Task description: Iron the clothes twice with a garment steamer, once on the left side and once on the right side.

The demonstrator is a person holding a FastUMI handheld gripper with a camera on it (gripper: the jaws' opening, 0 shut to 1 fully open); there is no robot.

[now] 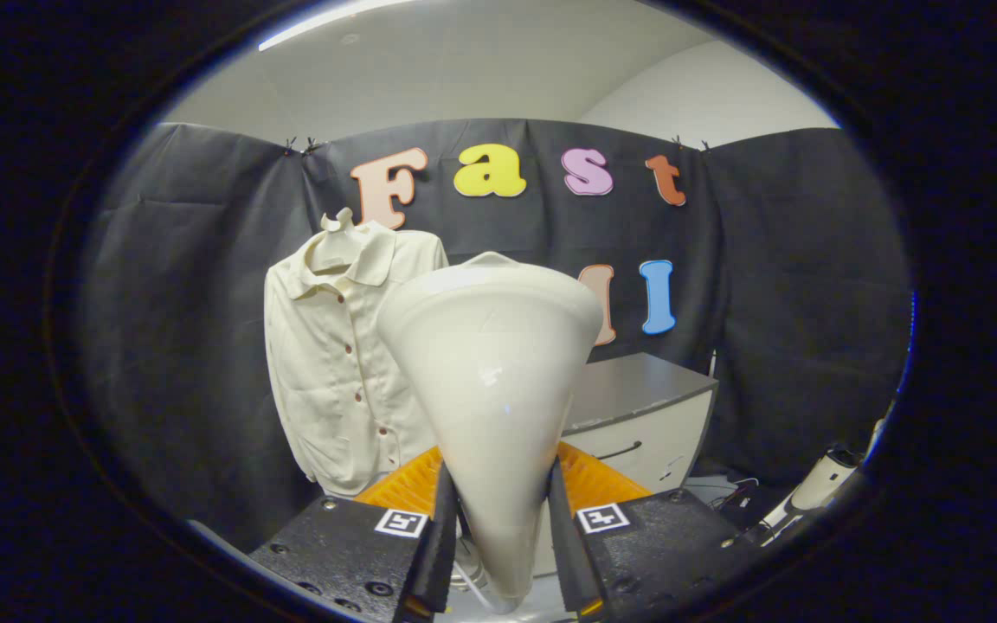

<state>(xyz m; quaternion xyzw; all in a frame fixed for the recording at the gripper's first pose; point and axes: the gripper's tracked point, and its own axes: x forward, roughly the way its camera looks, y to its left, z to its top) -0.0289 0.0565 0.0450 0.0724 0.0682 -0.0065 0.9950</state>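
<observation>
upright, gripper jaws clamping steamer head, shirt hanging beyond, left

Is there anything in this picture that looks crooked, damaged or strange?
Nothing looks damaged or spilled. The gripper is shut on the cream steamer head, which leans a little. The cream shirt hangs buttoned on its hanger beyond the fingers, with its collar slightly uneven. The grey cabinet behind looks normal.

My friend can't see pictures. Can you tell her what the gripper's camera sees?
The gripper is shut on a cream cone-shaped garment steamer head, its wide end pointing ahead. Beyond it, a cream button-up shirt hangs against the black cloth wall, beside a grey-topped cabinet.
</observation>
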